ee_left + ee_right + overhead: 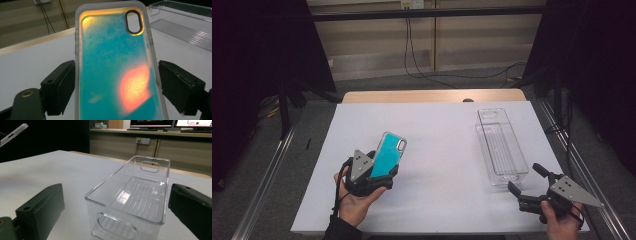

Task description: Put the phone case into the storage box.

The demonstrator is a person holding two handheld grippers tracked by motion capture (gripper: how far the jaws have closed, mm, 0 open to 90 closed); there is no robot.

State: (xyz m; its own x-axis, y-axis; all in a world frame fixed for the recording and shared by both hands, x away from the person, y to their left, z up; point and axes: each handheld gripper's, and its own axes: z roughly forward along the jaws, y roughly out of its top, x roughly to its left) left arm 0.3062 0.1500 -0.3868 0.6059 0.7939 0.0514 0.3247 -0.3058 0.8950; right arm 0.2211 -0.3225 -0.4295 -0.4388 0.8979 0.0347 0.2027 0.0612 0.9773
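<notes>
the left gripper, lower left of the high view, clamps a teal phone case by its sides, tilted upward above the white table. the right gripper, lower right, gapes wide just before the clear bin.

Phone case: glossy teal back with an iridescent orange-yellow sheen; frosted, translucent soft-looking plastic rim.
Bin: clear hard plastic, glossy, floor ribbed (light glints along the ridges).
Left tongs: matt black plastic jaws; flat grey metal-looking plate on top.
Right tongs: matt black jaws, slightly scuffed at the edges.
Desk: smooth matt white sheet; pale wood showing along the far edge.
Floor: grey, dull, carpet-like.
</notes>
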